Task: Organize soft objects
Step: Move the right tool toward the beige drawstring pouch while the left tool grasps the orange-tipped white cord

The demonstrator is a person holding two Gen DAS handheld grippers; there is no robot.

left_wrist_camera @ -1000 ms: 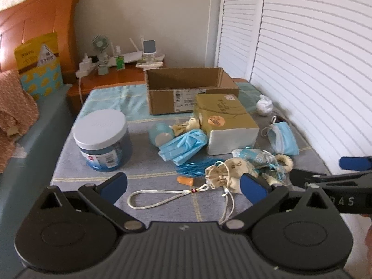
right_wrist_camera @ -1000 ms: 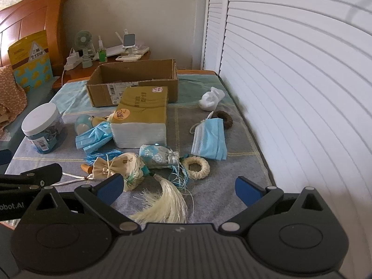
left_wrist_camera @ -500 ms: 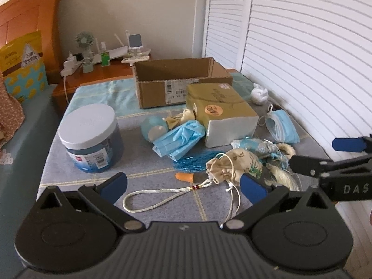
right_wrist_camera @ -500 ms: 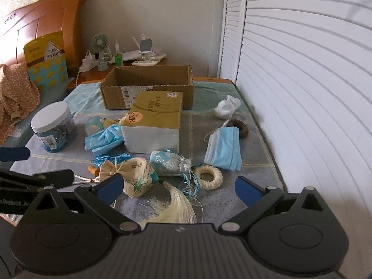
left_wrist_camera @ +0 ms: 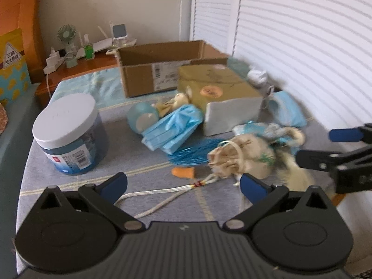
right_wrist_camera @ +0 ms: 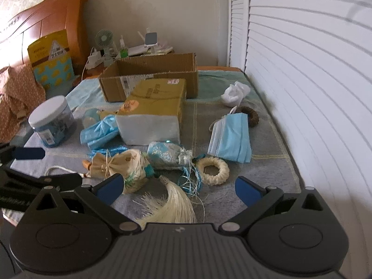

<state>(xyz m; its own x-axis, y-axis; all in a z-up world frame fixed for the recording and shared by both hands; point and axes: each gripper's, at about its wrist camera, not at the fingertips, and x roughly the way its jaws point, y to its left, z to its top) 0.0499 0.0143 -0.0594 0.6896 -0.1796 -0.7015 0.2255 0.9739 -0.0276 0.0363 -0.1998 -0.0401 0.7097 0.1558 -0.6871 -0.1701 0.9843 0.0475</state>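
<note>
Soft items lie scattered on the grey mat (right_wrist_camera: 267, 169). A beige sachet (right_wrist_camera: 125, 165) with a cream tassel (right_wrist_camera: 172, 209) lies near the front, also in the left wrist view (left_wrist_camera: 241, 160). A blue sachet (right_wrist_camera: 167, 155), a cream ring (right_wrist_camera: 212, 171), a blue face mask (right_wrist_camera: 231, 137) and a stack of blue masks (left_wrist_camera: 173, 127) lie around it. An open cardboard box (right_wrist_camera: 148, 76) stands at the back. My left gripper (left_wrist_camera: 183, 183) is open above the white cord (left_wrist_camera: 162, 193). My right gripper (right_wrist_camera: 177, 187) is open above the tassel.
A tan packet of white padding (right_wrist_camera: 153, 114) lies mid-table. A white-lidded jar (left_wrist_camera: 69, 134) stands at the left. A white pouch (right_wrist_camera: 234, 93) and a brown ring (right_wrist_camera: 251, 116) lie by the louvred doors (right_wrist_camera: 313, 93). A nightstand (left_wrist_camera: 76, 62) holds small items.
Both grippers have moved forward and lower toward the sachets; the objects look larger. Both stay open and empty. Nothing on the table has moved.
</note>
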